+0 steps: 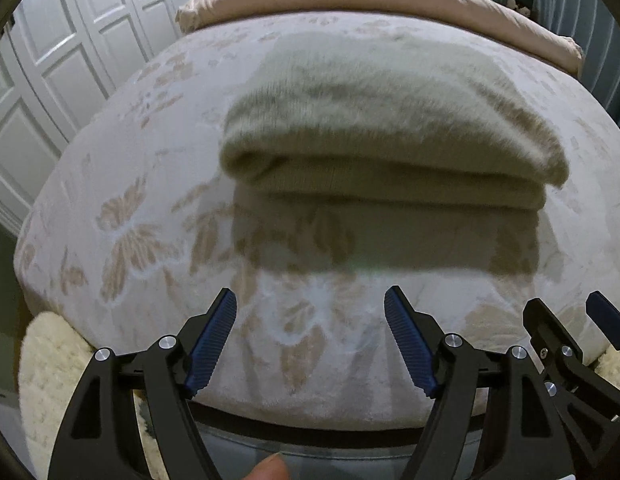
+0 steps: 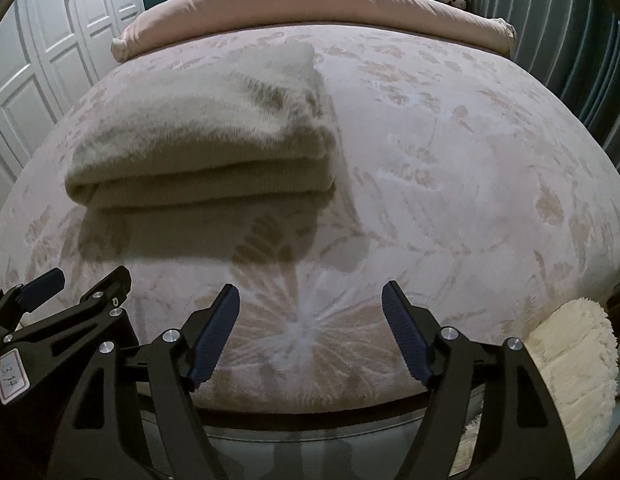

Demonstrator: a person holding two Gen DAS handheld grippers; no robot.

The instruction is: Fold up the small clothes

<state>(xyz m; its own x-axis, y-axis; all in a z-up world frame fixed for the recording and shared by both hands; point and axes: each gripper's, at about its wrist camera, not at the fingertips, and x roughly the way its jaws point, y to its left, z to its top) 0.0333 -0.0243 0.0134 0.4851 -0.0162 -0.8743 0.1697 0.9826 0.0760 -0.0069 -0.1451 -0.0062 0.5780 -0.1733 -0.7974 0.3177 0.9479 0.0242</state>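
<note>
while the folded garment (image 1: pixel 390 136) lies on the bed (image 1: pixel 149 208), both claws gape wide, empty.

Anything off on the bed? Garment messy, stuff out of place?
Nothing stands out. The beige garment lies folded in a fairly tidy stack on the bedspread, layers roughly aligned at the near edge. Both tongs, left and right, are open and empty, short of it.

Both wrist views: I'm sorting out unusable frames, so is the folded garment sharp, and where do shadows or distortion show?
Left wrist: garment blurred, dark shadow in front of it on the bedspread, heavy fisheye bulge. Right wrist: garment soft too, same shadow.
</note>
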